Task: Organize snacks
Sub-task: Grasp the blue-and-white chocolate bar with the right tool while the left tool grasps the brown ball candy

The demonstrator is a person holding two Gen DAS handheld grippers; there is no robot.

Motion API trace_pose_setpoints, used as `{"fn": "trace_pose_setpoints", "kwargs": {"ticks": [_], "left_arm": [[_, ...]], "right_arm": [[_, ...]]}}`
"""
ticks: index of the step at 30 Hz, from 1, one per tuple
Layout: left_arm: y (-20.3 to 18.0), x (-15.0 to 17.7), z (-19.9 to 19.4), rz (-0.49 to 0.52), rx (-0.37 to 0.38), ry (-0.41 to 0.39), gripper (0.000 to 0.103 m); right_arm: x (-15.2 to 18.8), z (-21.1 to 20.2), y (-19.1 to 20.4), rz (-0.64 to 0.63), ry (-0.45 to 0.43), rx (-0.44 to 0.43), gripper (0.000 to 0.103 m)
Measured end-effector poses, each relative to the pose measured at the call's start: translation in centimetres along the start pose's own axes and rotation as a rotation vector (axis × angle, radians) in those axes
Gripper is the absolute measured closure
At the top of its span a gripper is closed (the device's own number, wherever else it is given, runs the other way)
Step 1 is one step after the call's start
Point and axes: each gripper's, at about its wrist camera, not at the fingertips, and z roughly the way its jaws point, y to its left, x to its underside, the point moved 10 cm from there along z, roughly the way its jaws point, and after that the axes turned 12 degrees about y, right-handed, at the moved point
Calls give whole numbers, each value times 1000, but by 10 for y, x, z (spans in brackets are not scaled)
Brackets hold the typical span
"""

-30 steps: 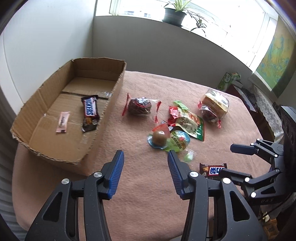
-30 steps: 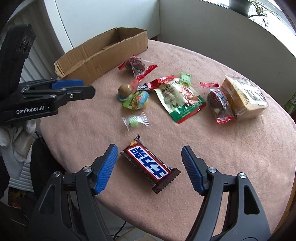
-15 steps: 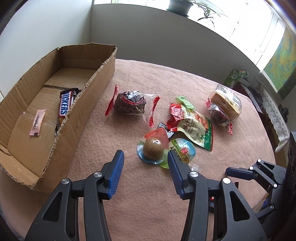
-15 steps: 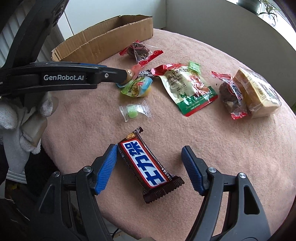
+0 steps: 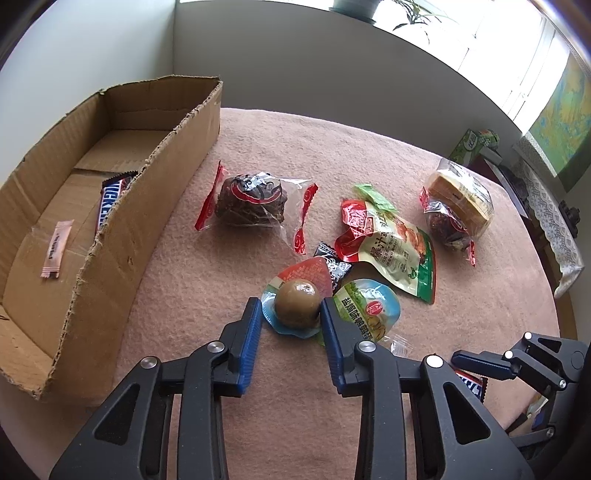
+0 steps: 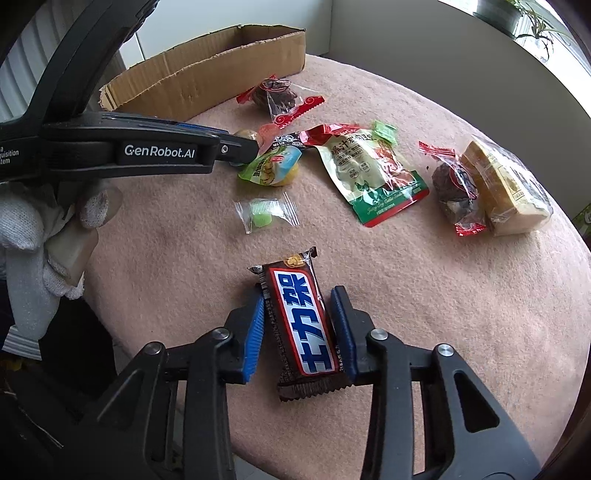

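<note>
Left hand-held gripper [image 5: 290, 319] straddles the egg [image 5: 297, 303], pads nearly touching, not clamped. Right hand-held gripper [image 6: 297, 325] brackets the bar [image 6: 301, 325] w/ slight gaps, prob so both can go to the box [image 5: 122, 236]

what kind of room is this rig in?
Likely a home living or dining room, not a lab: a round table under a pink cloth, a potted plant on the windowsill, and a map on the wall.
</note>
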Motion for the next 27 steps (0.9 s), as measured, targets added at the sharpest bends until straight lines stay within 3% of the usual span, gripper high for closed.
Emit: {"fn": "trace_pose_setpoints", "kwargs": {"ticks": [6, 13, 16, 19, 27], "left_arm": [[0, 4, -4, -3, 1, -12, 80], [-3, 9, -5, 24, -27, -19, 80], [-3, 8, -1, 27, -32, -6, 72], [-1, 4, 2, 20, -14, -9, 71], [-3, 7, -7, 13, -1, -25, 80]], "right_arm": [[5, -6, -6, 43, -11, -19, 70], [8, -8, -8, 64, -13, -21, 70], [7, -9, -7, 65, -15, -17, 70], [7, -9, -6, 66, -18, -17, 70], [4, -21, -9, 89, -46, -18, 70]]}}
